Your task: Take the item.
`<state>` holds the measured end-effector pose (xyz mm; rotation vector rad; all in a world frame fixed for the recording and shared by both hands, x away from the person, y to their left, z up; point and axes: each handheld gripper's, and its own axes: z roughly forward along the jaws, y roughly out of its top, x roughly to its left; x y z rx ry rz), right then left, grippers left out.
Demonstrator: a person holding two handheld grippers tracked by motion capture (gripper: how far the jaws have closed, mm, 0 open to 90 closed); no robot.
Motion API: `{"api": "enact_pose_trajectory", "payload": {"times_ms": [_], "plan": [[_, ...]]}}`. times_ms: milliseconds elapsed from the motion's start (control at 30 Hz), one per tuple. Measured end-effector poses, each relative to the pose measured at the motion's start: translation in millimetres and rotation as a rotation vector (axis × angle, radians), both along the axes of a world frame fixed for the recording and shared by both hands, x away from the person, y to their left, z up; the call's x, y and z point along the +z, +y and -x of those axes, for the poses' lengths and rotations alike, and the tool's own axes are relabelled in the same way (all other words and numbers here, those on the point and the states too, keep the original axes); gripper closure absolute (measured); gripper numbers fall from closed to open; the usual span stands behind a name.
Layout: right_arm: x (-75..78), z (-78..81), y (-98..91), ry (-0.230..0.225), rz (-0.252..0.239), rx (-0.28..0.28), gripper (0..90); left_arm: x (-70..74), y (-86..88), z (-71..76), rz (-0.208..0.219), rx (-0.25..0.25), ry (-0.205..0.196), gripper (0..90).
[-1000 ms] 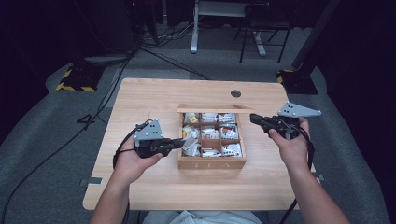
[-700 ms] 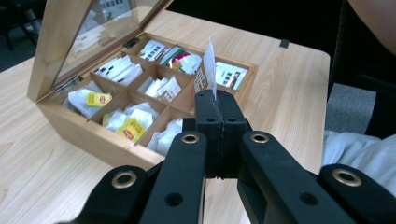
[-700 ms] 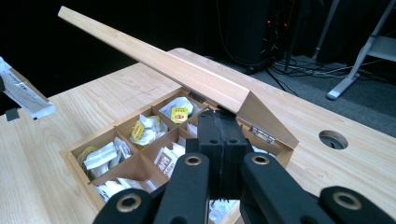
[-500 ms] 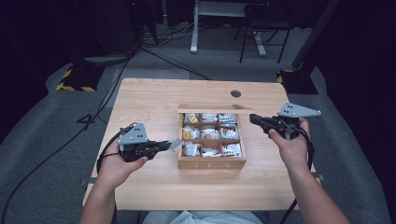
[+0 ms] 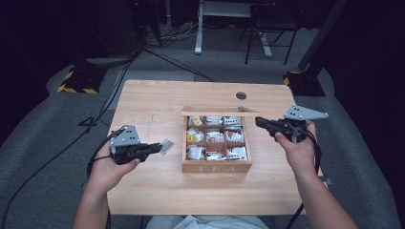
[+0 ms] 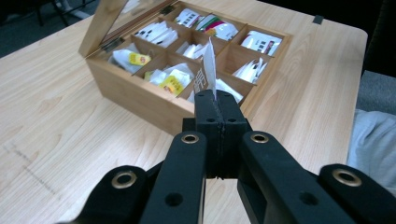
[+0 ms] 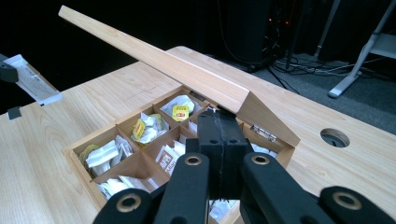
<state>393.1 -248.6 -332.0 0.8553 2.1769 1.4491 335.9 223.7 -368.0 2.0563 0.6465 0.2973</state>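
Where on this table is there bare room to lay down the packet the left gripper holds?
Bare wood lies left of the tea box, under the left gripper and its packet, and along the table edge behind the lid. The box's compartments are crowded with tea bags.

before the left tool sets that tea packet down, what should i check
1. Left tool shut on the flat white tea packet: ok.
2. Packet clear of the square wooden tea box: ok, held over the table to its left.
3. Bare light wooden table under the packet: ok.
4. Box's wooden lid open: ok.
5. Right tool away from the left: ok, shut, at the box's right edge.
6. Right tool touching the box: cannot tell.
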Motion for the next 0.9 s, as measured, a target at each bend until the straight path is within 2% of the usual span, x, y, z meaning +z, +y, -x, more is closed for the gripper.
{"api": "enact_pose_trajectory", "payload": {"times_ms": [167, 367, 600, 733, 767, 900], "plan": [[1.4, -0.1, 0.6, 0.005, 0.010, 0.000, 90.0, -8.9, 8.0, -3.7, -0.032, 0.038, 0.029, 90.0], [1.6, -0.6, 0.5, 0.005, 0.007, -0.001, 90.0, -19.7, 16.2, -11.1, -0.035, 0.074, 0.048, 90.0], [1.7, -1.0, 0.1, 0.009, 0.006, 0.003, 90.0, -30.8, 21.0, -18.5, -0.077, 0.115, 0.087, 90.0], [2.1, -1.3, 0.1, 0.009, 0.008, 0.004, 90.0, -38.3, 23.4, -22.9, -0.073, 0.134, 0.110, 90.0], [2.4, -1.4, 0.2, 0.010, 0.010, 0.004, 90.0, -41.2, 24.3, -24.7, -0.094, 0.143, 0.113, 89.9], [3.1, -1.6, 0.5, 0.012, 0.012, 0.002, 90.0, -49.8, 26.8, -29.5, -0.101, 0.154, 0.137, 89.9]]}}
